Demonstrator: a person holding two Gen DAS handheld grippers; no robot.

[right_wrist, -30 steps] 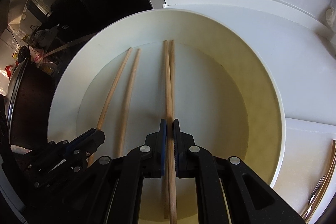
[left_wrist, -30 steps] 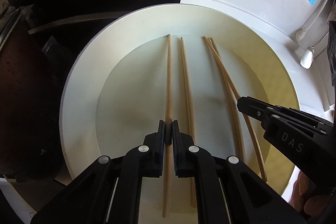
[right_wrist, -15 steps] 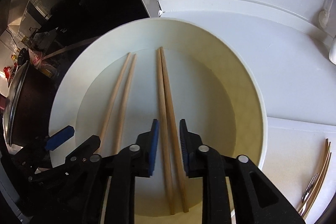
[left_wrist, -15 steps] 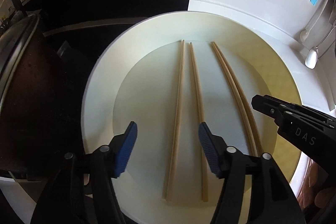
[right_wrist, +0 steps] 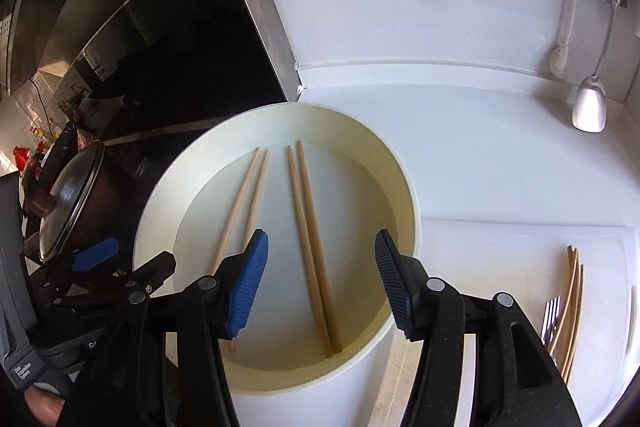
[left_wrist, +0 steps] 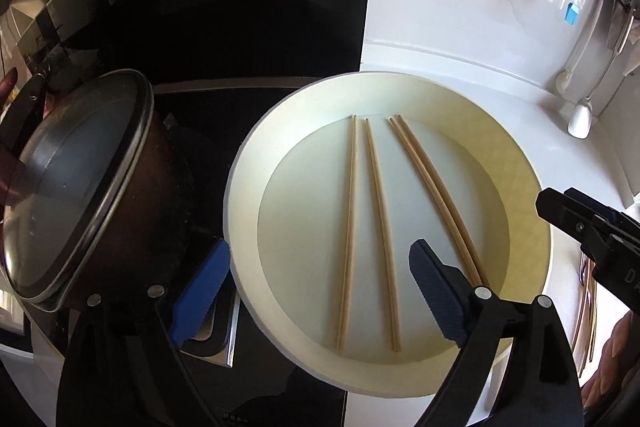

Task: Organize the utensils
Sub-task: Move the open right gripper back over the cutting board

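Both jaws released, four wooden chopsticks lying paired in the round cream plate

Left wrist view: the left gripper (left_wrist: 320,301) has just been opening its jaws, which now stand spread wide with nothing pressed between them; the left pair of pale wooden chopsticks (left_wrist: 366,227) lies flat in the round cream plate (left_wrist: 248,163) ahead of and between the jaws, the right pair (left_wrist: 434,195) slanting just past the right jaw, apparently set down in twos to sort them. A lidded dark pot (left_wrist: 80,187) sits left of the left jaw. Right wrist view: the right gripper (right_wrist: 322,285), jaws also just opening and empty, hangs over the close-set right pair (right_wrist: 312,239) running between its jaws; forks and more chopsticks (right_wrist: 566,307) wait on the white bench (right_wrist: 480,167) right of the right jaw.
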